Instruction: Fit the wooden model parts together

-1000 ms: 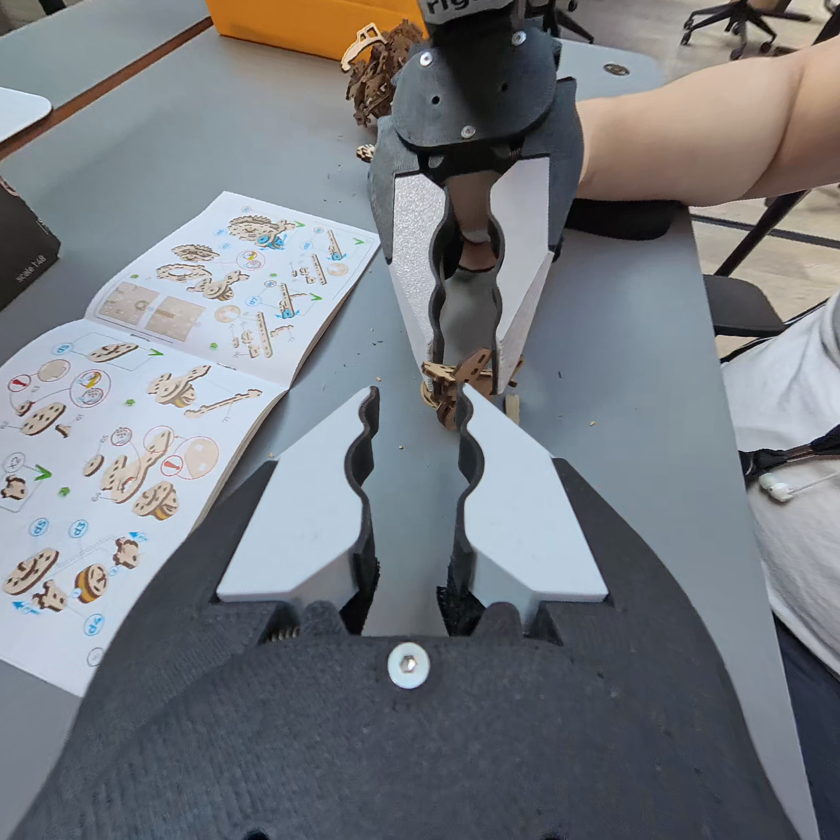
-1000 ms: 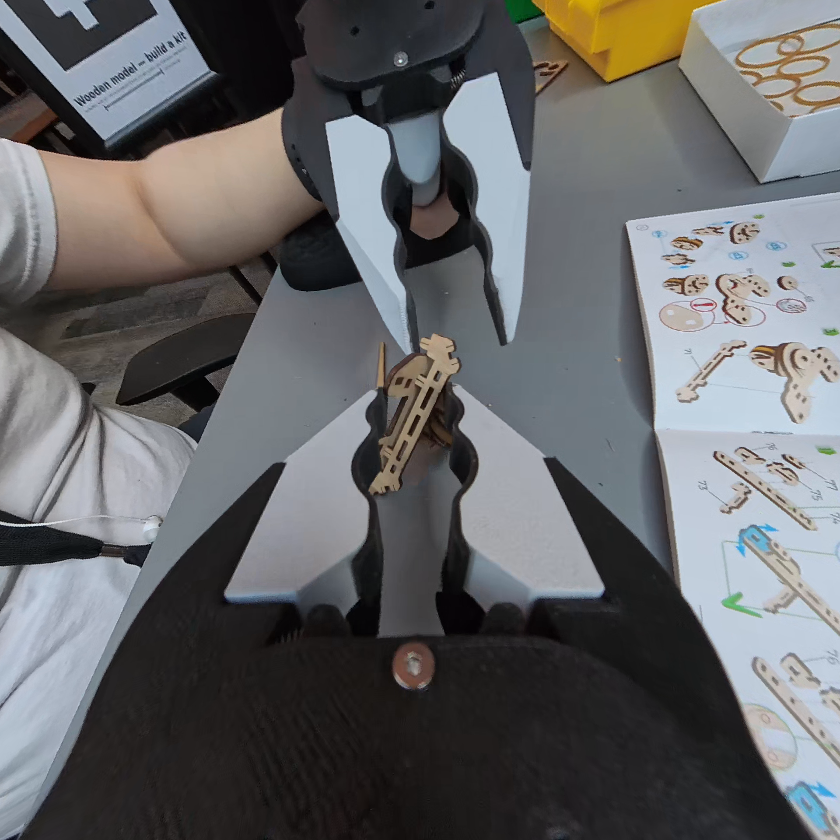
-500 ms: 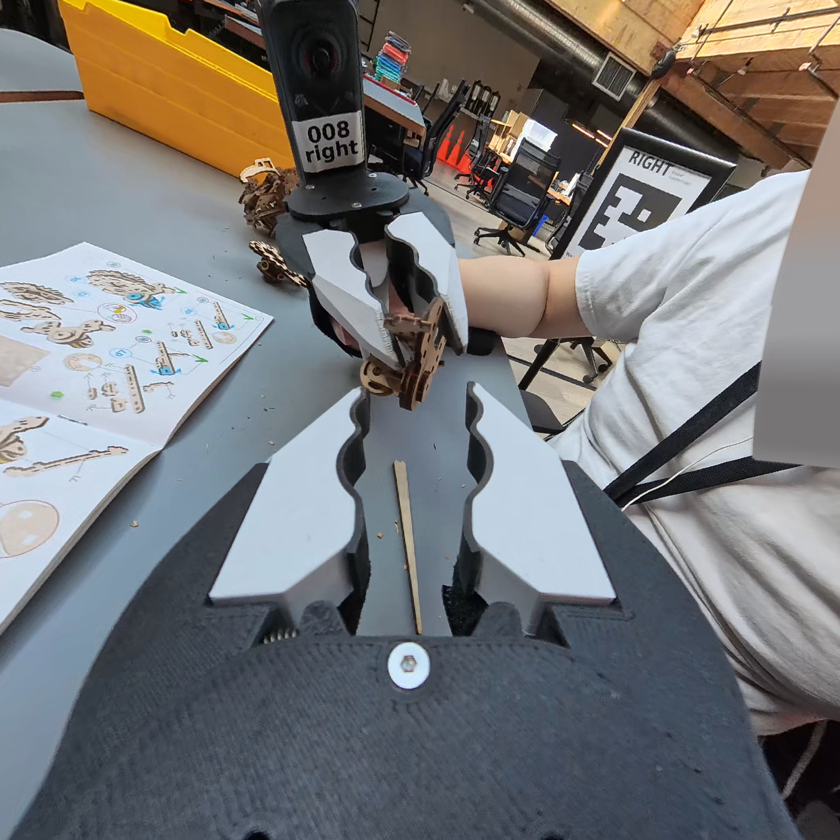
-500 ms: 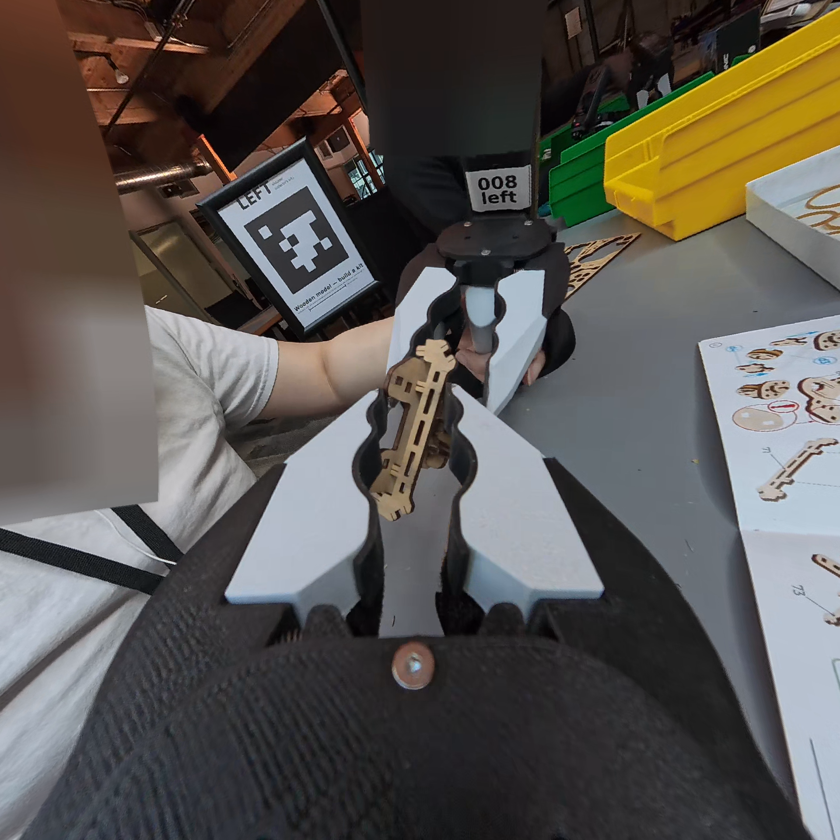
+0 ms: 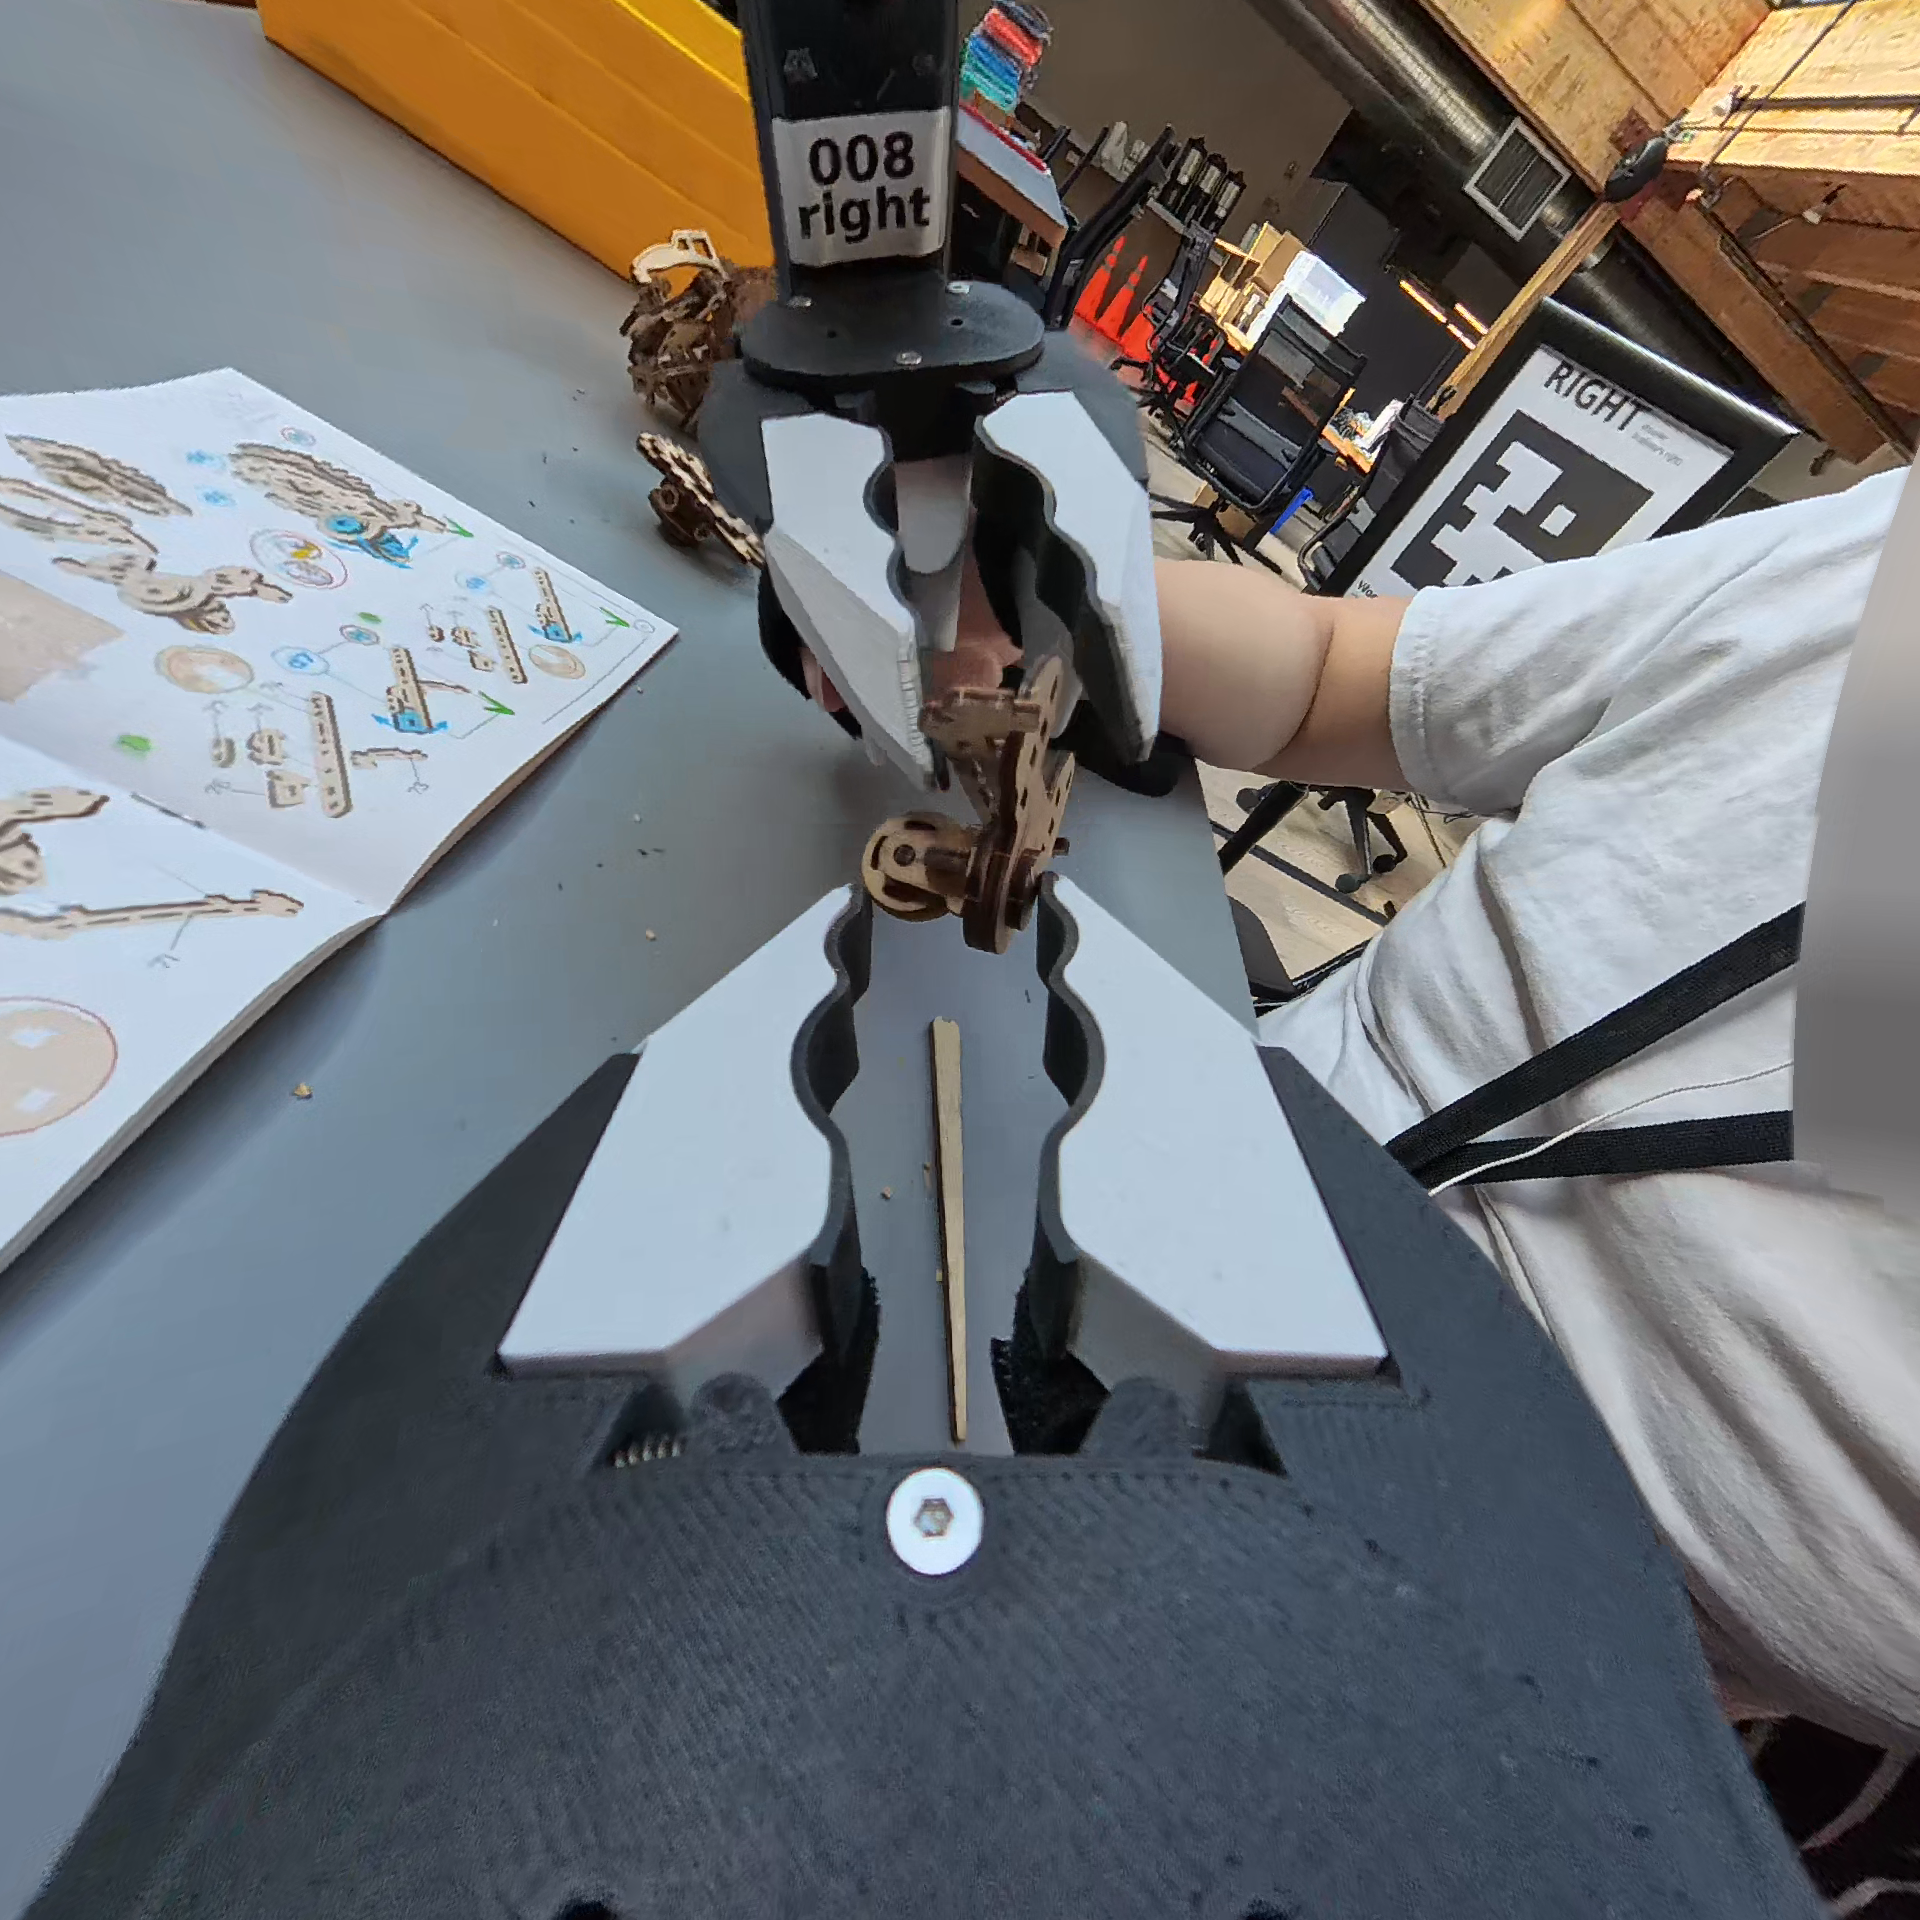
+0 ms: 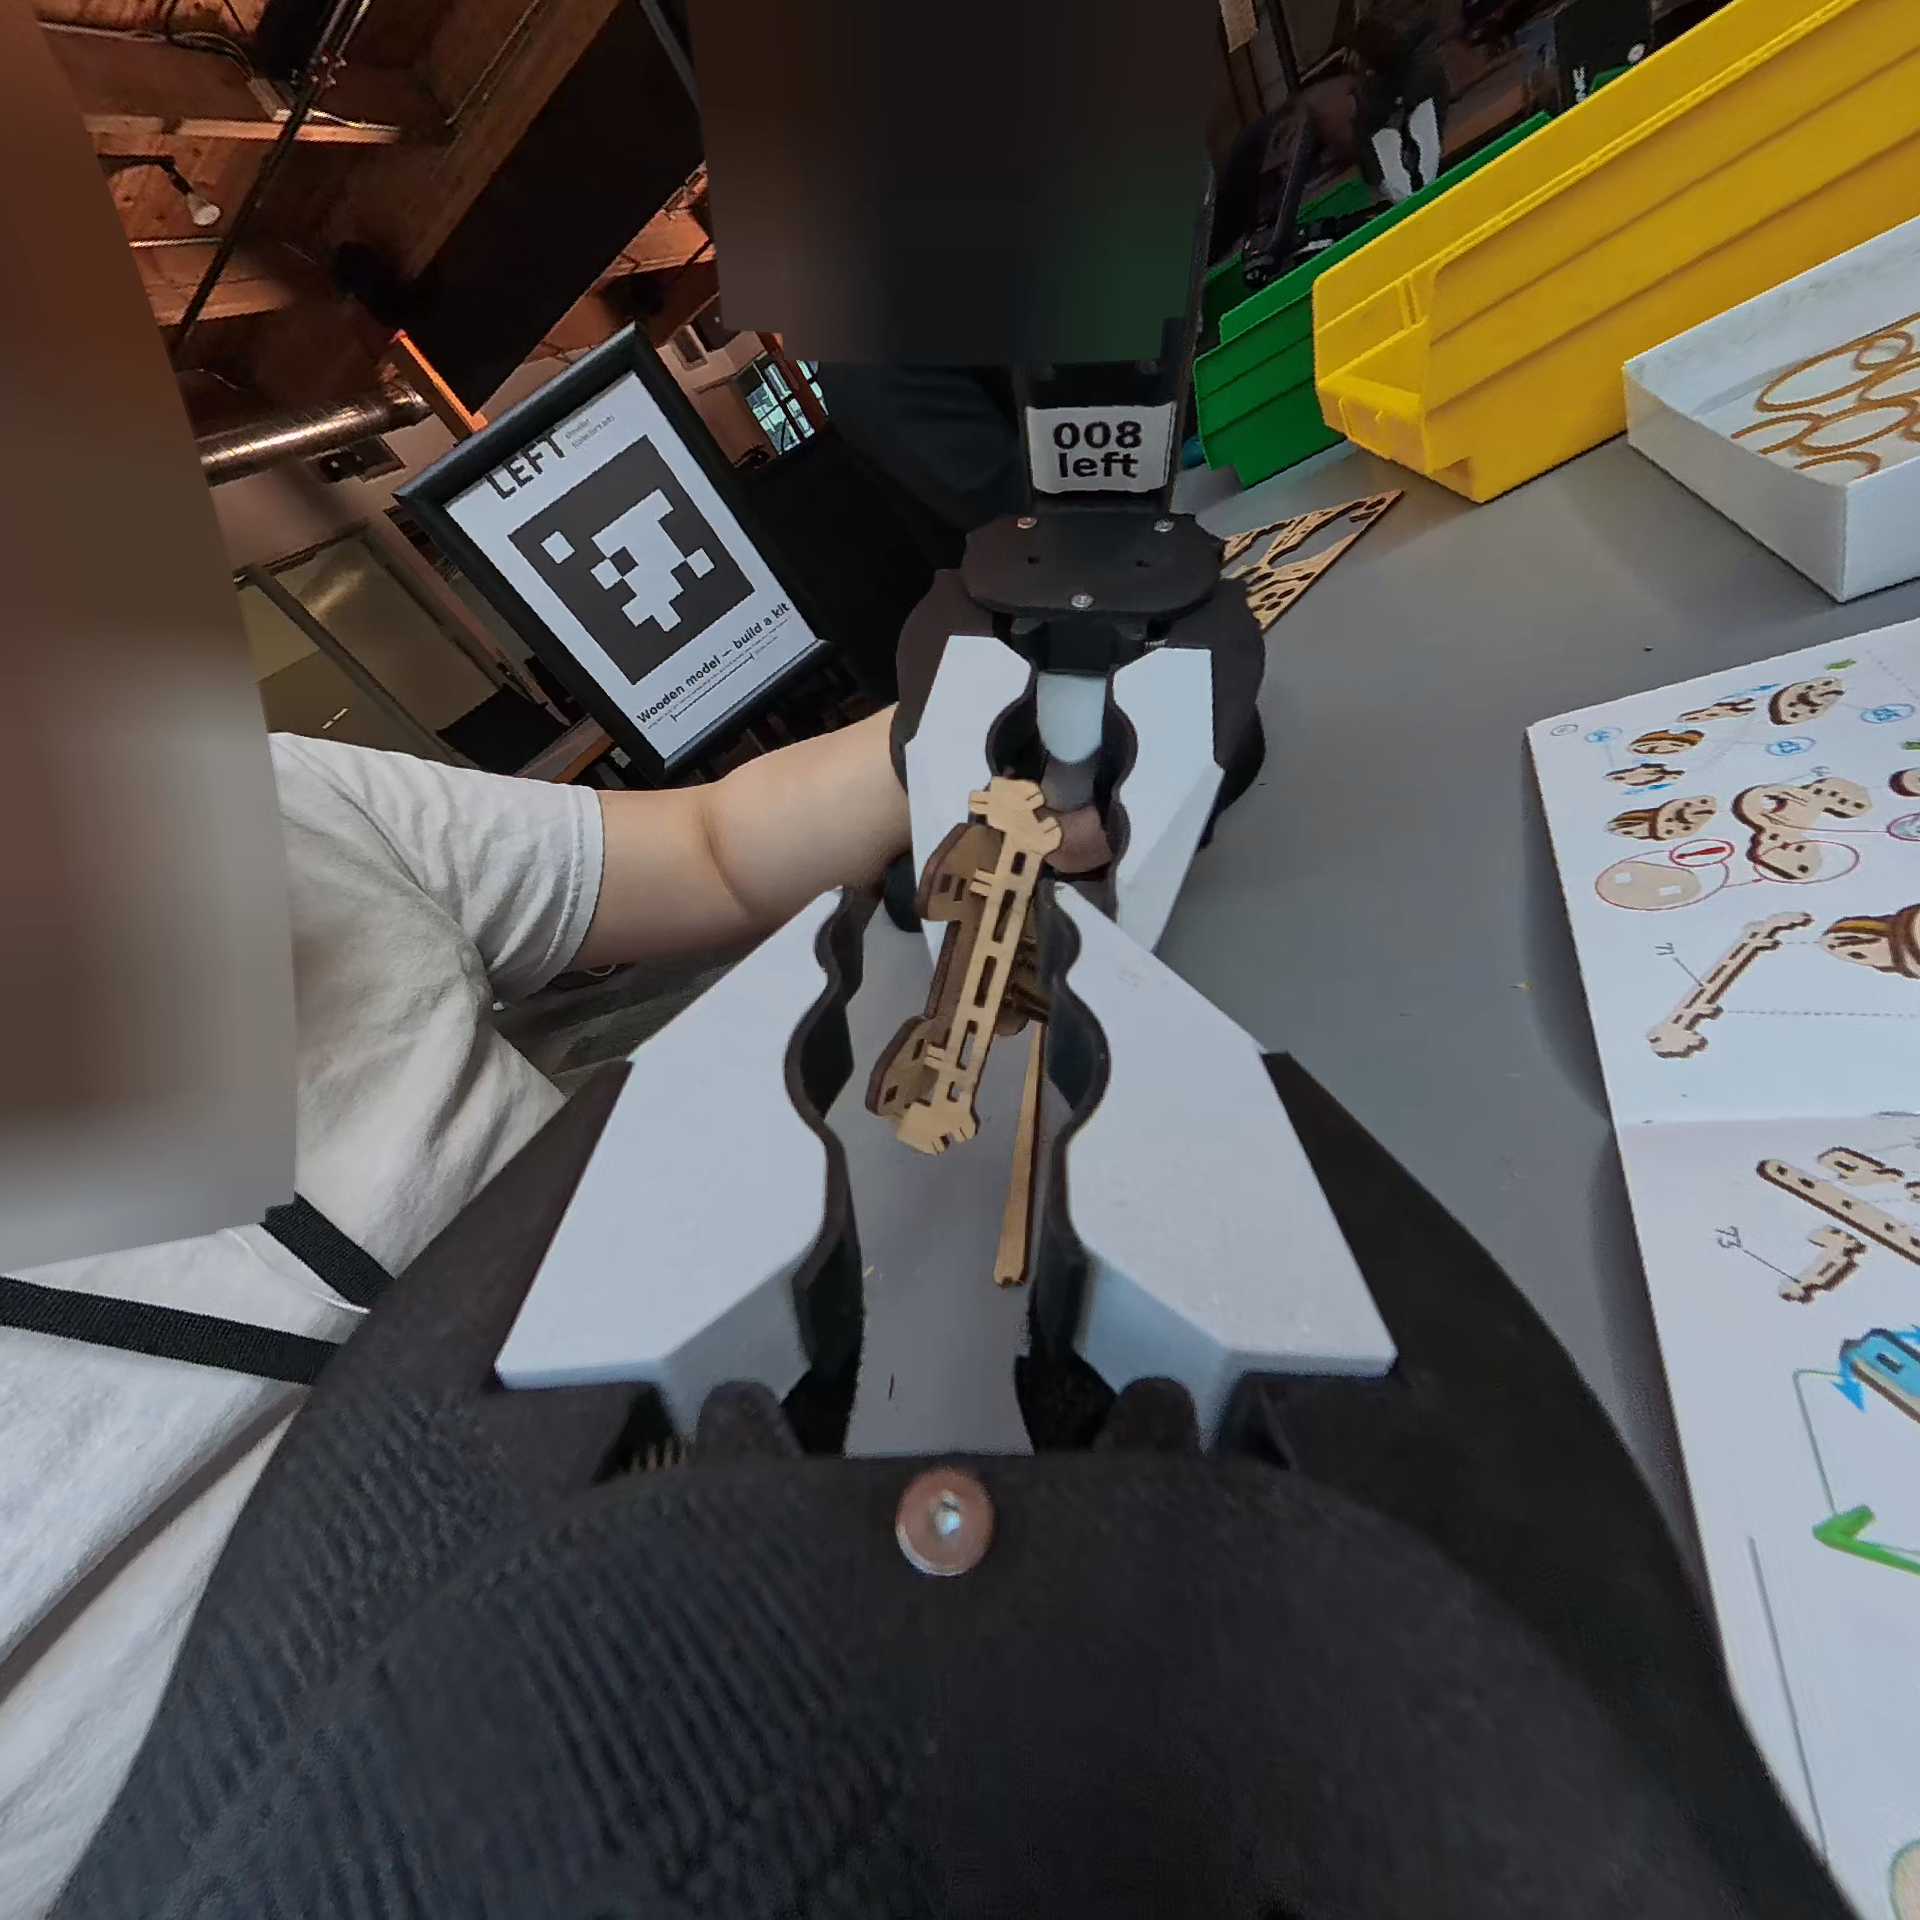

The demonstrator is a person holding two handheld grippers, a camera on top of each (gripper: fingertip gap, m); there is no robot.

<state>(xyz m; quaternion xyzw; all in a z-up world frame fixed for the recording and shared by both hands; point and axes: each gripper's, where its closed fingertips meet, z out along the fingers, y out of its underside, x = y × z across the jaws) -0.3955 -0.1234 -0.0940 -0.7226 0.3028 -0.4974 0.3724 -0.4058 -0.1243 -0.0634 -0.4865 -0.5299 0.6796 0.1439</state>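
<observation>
Right claw (image 6: pixel 945 914) clamped on wooden assembly (image 6: pixel 961 966), its wheel (image 5: pixel 902 879) only in left view; left claw (image 5: pixel 945 904) apart

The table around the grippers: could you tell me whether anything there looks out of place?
A thin wooden stick lies alone on the grey table, under the open left gripper, apart from the wooden assembly gripped by the right gripper. Wood crumbs dot the table.

Grey tabletop (image 5: pixel 312 260), matte, lit evenly. Exposed timber ceiling beams (image 5: pixel 1621 94) with a metal duct (image 6: pixel 312 436) beneath. Black office chairs (image 5: pixel 1288 405) on a pale floor beyond. Framed marker signs (image 6: pixel 623 613) stood upright. Orange cones (image 5: pixel 1117 291) in the distance.
</observation>
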